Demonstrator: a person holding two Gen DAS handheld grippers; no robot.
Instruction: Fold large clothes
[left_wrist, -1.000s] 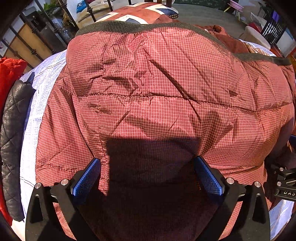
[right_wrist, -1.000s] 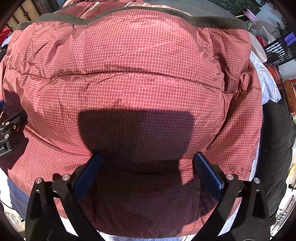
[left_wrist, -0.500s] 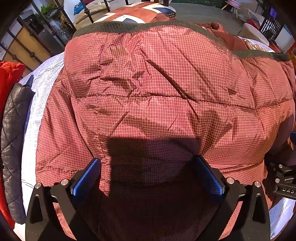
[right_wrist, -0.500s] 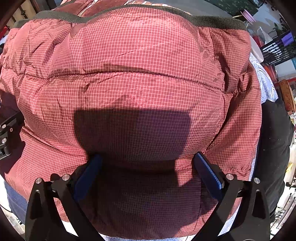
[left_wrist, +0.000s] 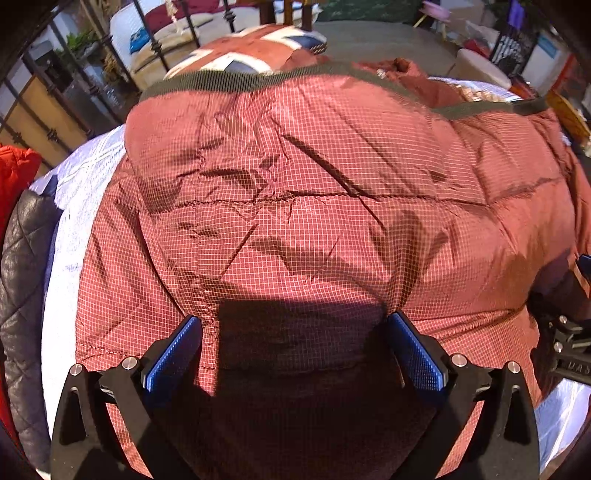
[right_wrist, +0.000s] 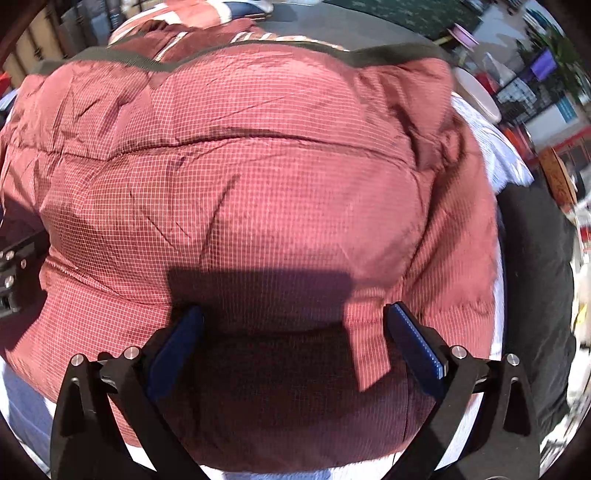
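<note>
Surface: white sheet (left_wrist: 70, 206) under red jacket (left_wrist: 314, 206)
Room: sunlit, iron railings (left_wrist: 147, 48)
Left gripper (left_wrist: 295, 343): spread
Right gripper (right_wrist: 295, 332): spread

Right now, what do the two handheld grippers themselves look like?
Both look identical. The left gripper and right gripper each have black angular finger arms with triangular cut-outs and silver round screw heads. The finger pads are flat blue rectangles with ribbed texture. No cables, hands or sleeves are visible.

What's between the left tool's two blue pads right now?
In the left wrist view, only shadowed fabric of the red puffer jacket spans the gap between the left tool's wide-open pads.
</note>
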